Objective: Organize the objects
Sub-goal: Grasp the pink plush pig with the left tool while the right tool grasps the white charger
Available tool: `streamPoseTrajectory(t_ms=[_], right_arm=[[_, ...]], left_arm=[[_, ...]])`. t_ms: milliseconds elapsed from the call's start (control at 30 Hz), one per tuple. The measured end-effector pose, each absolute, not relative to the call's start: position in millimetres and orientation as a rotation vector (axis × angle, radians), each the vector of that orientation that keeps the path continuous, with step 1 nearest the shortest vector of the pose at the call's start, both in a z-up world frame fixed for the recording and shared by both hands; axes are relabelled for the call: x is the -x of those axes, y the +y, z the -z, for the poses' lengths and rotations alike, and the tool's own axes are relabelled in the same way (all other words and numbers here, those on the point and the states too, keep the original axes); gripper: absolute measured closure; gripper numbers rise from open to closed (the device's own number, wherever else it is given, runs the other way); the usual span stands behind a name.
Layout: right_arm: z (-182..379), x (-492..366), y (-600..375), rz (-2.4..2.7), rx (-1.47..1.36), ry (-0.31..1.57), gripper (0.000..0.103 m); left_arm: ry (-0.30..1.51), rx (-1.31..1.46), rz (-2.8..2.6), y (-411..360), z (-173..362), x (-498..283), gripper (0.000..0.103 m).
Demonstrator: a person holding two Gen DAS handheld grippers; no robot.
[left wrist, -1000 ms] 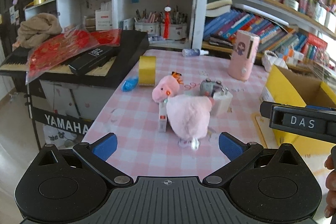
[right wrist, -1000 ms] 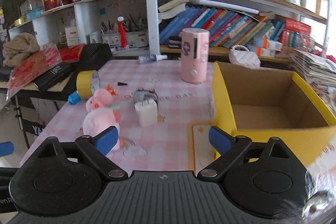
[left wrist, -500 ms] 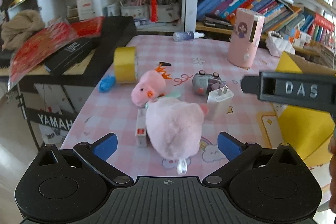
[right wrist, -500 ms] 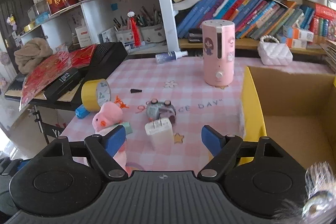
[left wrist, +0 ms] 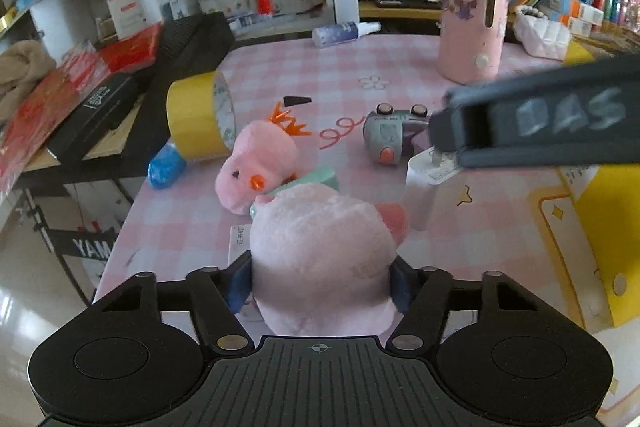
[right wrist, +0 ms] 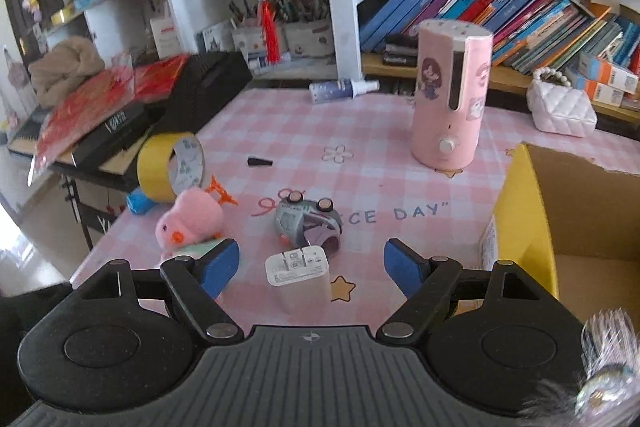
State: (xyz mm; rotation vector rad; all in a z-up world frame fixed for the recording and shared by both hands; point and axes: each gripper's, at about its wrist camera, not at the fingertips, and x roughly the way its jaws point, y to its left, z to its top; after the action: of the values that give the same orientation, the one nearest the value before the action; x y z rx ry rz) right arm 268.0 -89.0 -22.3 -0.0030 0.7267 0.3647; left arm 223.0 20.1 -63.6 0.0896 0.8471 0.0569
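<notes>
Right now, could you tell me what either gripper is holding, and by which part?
The left gripper pinches the fluffy pink plush toy across its round body. The right gripper holds nothing, open around the white charger plug.

Left gripper fingers: the pink plush toy is covering all but slivers of the blue pads.
White paper label: the plush is hiding most of it, print too small to read.
White charger: the right gripper's blurred black arm is crossing over its prongs in the left view.
Yellow cardboard box: the frame edge is cutting it off.
Blue object: it is sitting half behind the yellow tape roll.
</notes>
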Motion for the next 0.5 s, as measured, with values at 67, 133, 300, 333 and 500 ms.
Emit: streamPoseTrajectory(t_ms=[67, 133, 300, 333, 500], right_arm=[[28, -275, -86, -0.365, 0.016, 0.748, 0.024], [35, -282, -80, -0.372, 0.034, 0.769, 0.027], [50, -299, -69, -0.39, 0.061, 0.813, 0.043], [54, -302, -66, -0.395, 0.08, 0.821, 0.045], [70, -308, -58, -0.41, 0.12, 0.852, 0.061]], left_arm=[[0.838, -0.026, -0.039, 31, 57, -218, 0.04], [0.834, 0.034, -0.021, 43, 50, -212, 0.04], [0.823, 0.144, 0.018, 62, 40, -193, 0.04], [0.82, 0.158, 0.019, 65, 38, -190, 0.04], [0.786, 0.178, 0.005, 72, 28, -178, 0.04]])
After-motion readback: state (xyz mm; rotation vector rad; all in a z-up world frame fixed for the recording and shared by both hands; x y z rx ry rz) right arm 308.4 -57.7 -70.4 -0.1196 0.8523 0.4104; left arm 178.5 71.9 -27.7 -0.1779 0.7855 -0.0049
